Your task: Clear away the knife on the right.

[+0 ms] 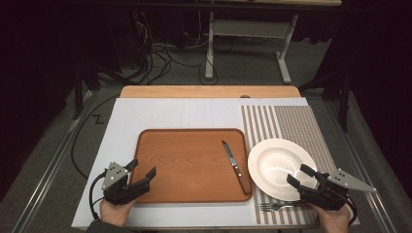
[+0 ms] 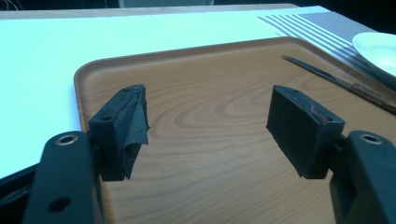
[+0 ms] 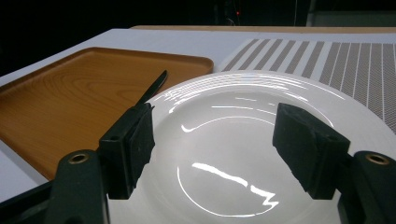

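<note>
A brown wooden tray (image 1: pixel 184 165) lies in the middle of the white table board. A knife (image 1: pixel 235 166) rests on the tray's right side, its handle toward the front right corner. To the right, a white deep plate (image 1: pixel 274 162) sits on a striped placemat (image 1: pixel 291 121). A fork (image 1: pixel 279 207) lies on the mat just in front of the plate. My left gripper (image 1: pixel 145 171) hovers open over the tray's front left corner (image 2: pixel 93 74), nothing between its pads. My right gripper (image 1: pixel 300 174) stands open over the plate's near rim (image 3: pixel 224 154), its pads clear of the plate.
The knife (image 2: pixel 336 81) shows at the right of the left gripper view, and its blade (image 3: pixel 154 86) lies beside the plate in the right gripper view. Behind the table stand a metal desk frame (image 1: pixel 248 43) and loose cables (image 1: pixel 155 58) on the floor.
</note>
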Demonstrator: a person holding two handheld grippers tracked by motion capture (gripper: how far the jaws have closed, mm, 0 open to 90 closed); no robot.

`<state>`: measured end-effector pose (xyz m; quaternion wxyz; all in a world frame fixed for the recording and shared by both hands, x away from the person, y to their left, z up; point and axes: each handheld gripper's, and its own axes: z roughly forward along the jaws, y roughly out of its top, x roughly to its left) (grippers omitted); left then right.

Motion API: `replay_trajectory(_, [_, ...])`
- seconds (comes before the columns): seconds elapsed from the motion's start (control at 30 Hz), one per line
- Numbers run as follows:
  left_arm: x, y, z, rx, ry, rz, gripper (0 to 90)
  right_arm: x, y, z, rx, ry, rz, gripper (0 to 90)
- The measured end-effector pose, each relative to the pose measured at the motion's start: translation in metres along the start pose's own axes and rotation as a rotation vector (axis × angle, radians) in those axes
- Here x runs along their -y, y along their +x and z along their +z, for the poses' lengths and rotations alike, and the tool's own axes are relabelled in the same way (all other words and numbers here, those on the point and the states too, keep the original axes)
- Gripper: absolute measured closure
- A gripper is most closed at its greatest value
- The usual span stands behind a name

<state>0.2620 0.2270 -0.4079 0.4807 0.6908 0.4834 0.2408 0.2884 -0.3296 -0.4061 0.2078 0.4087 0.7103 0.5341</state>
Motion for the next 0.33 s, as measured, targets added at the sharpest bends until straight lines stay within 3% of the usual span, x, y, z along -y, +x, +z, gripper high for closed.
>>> replay_trajectory(0.33, [-0.0006,0.0,0.0008,0.003,0.0,-0.001,30.1,-0.0025,0.0004,0.0009,0.024,-0.015,-0.004,27.6])
